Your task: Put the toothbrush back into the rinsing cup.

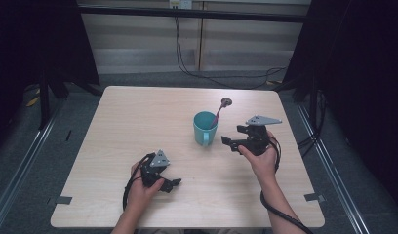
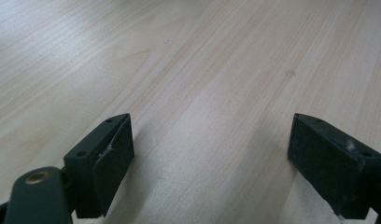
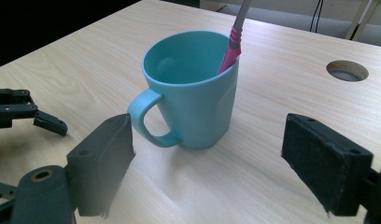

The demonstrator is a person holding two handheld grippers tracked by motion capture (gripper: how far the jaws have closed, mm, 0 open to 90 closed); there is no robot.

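A teal mug [image 1: 205, 127] stands upright on the light wooden table [image 1: 138, 117], right of centre, its handle turned toward the front. A pink and grey utensil [image 1: 219, 112] leans out of the mug toward the back right. My right gripper [image 1: 234, 137] is held just right of the mug, open and empty. In the right gripper view the mug [image 3: 193, 102] with the utensil [image 3: 232, 45] sits just beyond the right gripper [image 3: 209, 135], handle toward the left jaw. My left gripper [image 1: 170, 183] rests low at the front left, and the left gripper [image 2: 212, 140] is open over bare wood.
A round hole [image 1: 227, 102] pierces the tabletop behind the mug, also the hole [image 3: 347, 71]. The left gripper [image 3: 25, 114] shows at the far left of the right gripper view. Black cables [image 1: 207, 73] lie on the floor behind the table. Dark curtains flank both sides.
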